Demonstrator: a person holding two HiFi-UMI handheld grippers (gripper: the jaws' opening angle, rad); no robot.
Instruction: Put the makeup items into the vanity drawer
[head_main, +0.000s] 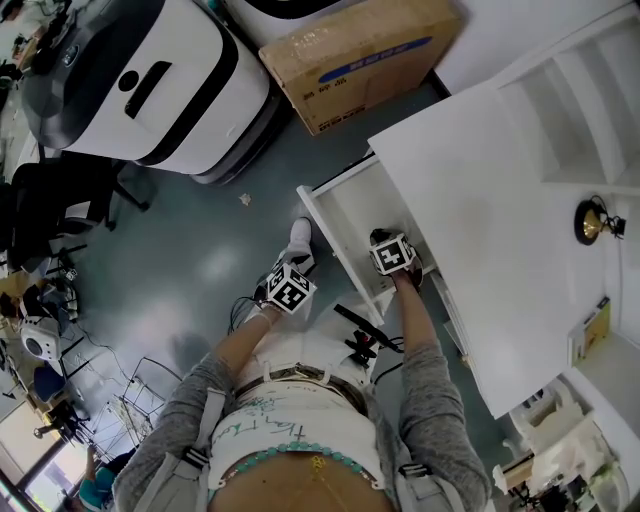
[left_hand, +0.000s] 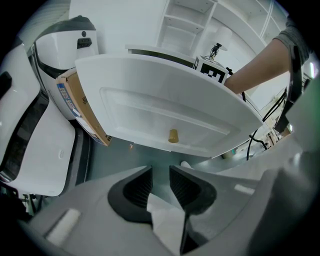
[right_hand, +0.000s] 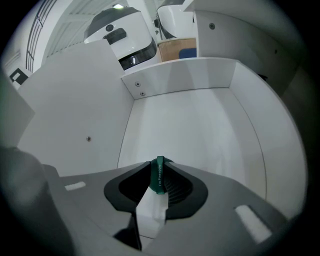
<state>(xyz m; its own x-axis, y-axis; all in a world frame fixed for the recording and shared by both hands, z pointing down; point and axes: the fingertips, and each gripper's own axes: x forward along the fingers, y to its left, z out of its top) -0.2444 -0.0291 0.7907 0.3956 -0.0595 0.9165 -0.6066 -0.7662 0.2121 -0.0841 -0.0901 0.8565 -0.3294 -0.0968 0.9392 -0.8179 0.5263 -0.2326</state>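
Grey-green flooring (head_main: 200, 260) runs under a white vanity (head_main: 480, 200) whose drawer (right_hand: 180, 75) is pulled out. The task's item in view, a slim dark-green makeup stick (right_hand: 159, 175), is inside that drawer, upright between the pads of the right gripper (right_hand: 157, 165). The jaws are slightly spread around it rather than squeezed tight, and the stick lies closest to the right-hand pad. It sits over the drawer's white floor, toward the end nearest the person. Whether its lower end touches the floor cannot be made out. The inner face of the front panel rises on the left of the right gripper view, and a side wall with two screws crosses the far end. Outside the drawer, the left gripper (left_hand: 161, 172) hangs just in front of the drawer front (left_hand: 150, 110), below its small gold knob (left_hand: 173, 135) — its jaws a little apart with only floor between them. Farther out on the floor stand a cardboard box (head_main: 360, 60) and a large white-and-black machine (head_main: 150, 80).
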